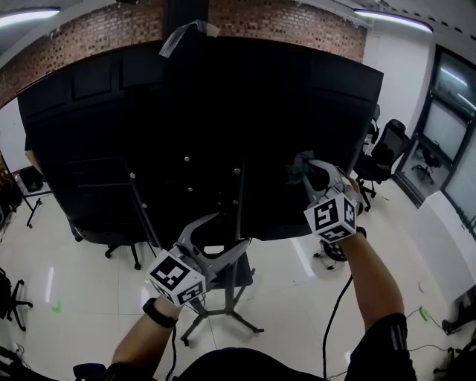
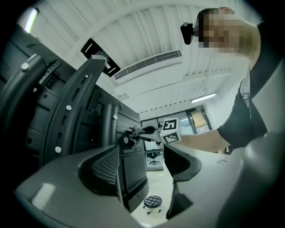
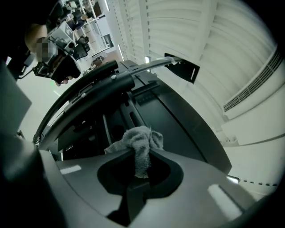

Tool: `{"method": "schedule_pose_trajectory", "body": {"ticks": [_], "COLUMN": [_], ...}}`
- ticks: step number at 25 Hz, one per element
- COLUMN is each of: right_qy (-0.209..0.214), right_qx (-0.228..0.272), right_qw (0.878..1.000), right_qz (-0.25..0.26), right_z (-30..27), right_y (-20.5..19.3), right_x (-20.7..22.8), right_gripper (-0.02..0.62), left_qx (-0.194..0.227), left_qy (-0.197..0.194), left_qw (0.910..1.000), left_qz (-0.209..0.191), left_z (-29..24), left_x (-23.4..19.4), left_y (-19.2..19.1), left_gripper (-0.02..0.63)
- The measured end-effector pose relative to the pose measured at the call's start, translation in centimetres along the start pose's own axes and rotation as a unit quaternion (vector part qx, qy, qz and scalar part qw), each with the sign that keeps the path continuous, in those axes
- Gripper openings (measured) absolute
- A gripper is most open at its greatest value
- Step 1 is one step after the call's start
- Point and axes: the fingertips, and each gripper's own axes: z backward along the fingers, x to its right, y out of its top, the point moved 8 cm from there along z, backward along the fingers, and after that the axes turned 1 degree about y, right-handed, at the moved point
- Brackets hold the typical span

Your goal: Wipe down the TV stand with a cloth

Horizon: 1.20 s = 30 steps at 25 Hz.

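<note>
One grey cloth (image 3: 141, 137) is pinched in the right hand-held gripper (image 3: 135, 154).

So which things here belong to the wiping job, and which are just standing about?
Job: grey cloth, right tool shut on it, TV stand, open left tool.
Standing about: office chairs, round stool, ceiling lights.

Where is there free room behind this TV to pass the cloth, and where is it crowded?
Free: the broad TV back left of the stand posts, and the strip above the cloth in the right gripper. Crowded: the centre, where the posts and the open left gripper meet.
</note>
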Motion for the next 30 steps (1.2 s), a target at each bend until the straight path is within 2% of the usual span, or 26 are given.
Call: {"method": "schedule_pose_trajectory", "body": {"ticks": [6,9,13,19,23,30], "right_qy": [-0.016,-0.013,-0.001,0.061,0.09,0.089], "right_qx": [-0.037,-0.031,0.019,0.085,0.095,0.085], "right_qw": [0.999,0.999,0.999,0.994,0.991,0.992], "right_qz": [-0.005,-0.031,-0.041,-0.009,0.001,0.017], "right_z": [0.8,1.4,2.1,0.4,-2.0,-2.9], "right_y": [-3.0,-3.2,-0.4,4.9,6.4,5.5], "right_x": [1.5,1.9,0.8,-5.1,-7.8,-8.4], "right_gripper": [0.035,0.037,0.037,0.035,0.037,0.035], "left_qx": [-0.003,-0.003,-0.001,0.003,-0.002,-0.013], "left_qy": [-0.01,-0.01,-0.007,0.006,0.021,0.043], "left_qw": [0.9999,0.9999,0.9999,0.9999,0.9997,0.9989], "left_qz": [0.007,0.009,0.01,0.014,0.009,0.01], "left_z": [-1.4,-1.6,-1.4,-0.3,0.8,1.8], "left_x": [0.7,1.0,1.0,1.2,1.3,1.3], "left_y": [-0.5,-0.8,-0.9,-0.7,-0.8,-1.3], "left_gripper": [0.337,0.337,0.337,0.337,0.337,0.337]}}
